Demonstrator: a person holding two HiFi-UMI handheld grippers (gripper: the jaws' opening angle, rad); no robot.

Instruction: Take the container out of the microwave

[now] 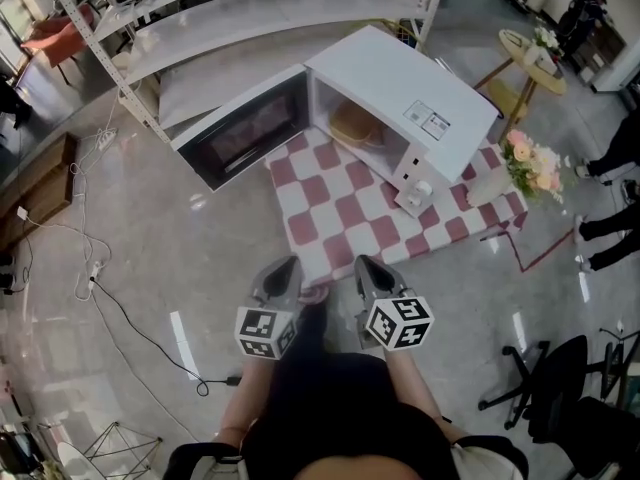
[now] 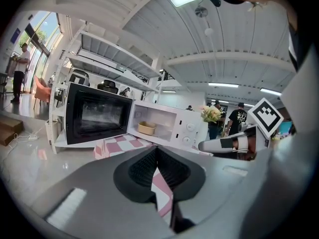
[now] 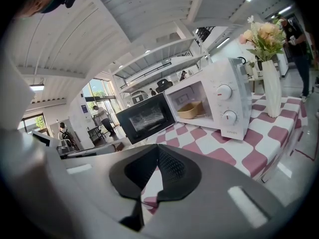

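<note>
The container (image 1: 355, 125), a tan bowl, sits on the floor of the cavity inside the microwave (image 1: 440, 98). The microwave door (image 1: 240, 133) is swung fully open to the left, so the cavity is exposed. The control panel (image 3: 225, 103), with two round knobs, is on the right of the cavity.

The microwave stands on a red-and-white checked cloth (image 1: 340, 213). A white vase of flowers (image 1: 525, 163) stands on the same cloth, to the right of the microwave.

The left gripper (image 1: 287, 268) and the right gripper (image 1: 366, 266) are held side by side at the near edge of the cloth, well apart from the container. Both point toward the open cavity. On each gripper the jaws are clenched together at the tips, with nothing held between them.

A metal shelf rack (image 1: 250, 13) stands behind the microwave. Cables (image 1: 110, 298) lie on the grey floor to the left.
</note>
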